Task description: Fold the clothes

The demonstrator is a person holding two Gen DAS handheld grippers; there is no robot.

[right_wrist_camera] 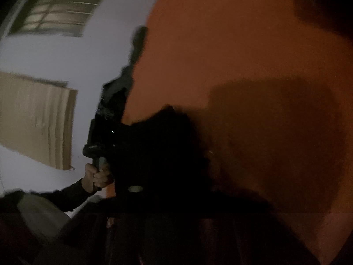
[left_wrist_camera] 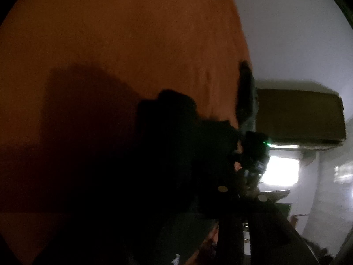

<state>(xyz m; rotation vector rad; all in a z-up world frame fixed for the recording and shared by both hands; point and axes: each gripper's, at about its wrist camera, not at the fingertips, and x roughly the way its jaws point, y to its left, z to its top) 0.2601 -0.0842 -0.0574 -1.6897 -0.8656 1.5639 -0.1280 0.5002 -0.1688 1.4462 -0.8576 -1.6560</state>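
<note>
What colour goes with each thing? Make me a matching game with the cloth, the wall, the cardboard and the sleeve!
Things:
1. cloth
2. wall
3. cardboard
4. sleeve

Colours:
a. black
b. orange
c. white
d. brown

Pairs: 1-b, 2-c, 3-d, 4-a.

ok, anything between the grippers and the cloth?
Nothing visible. The cloth fills both views up close. The left gripper and right gripper each sit at its edge with no gap showing. Too dark to tell whether either grips it.
</note>
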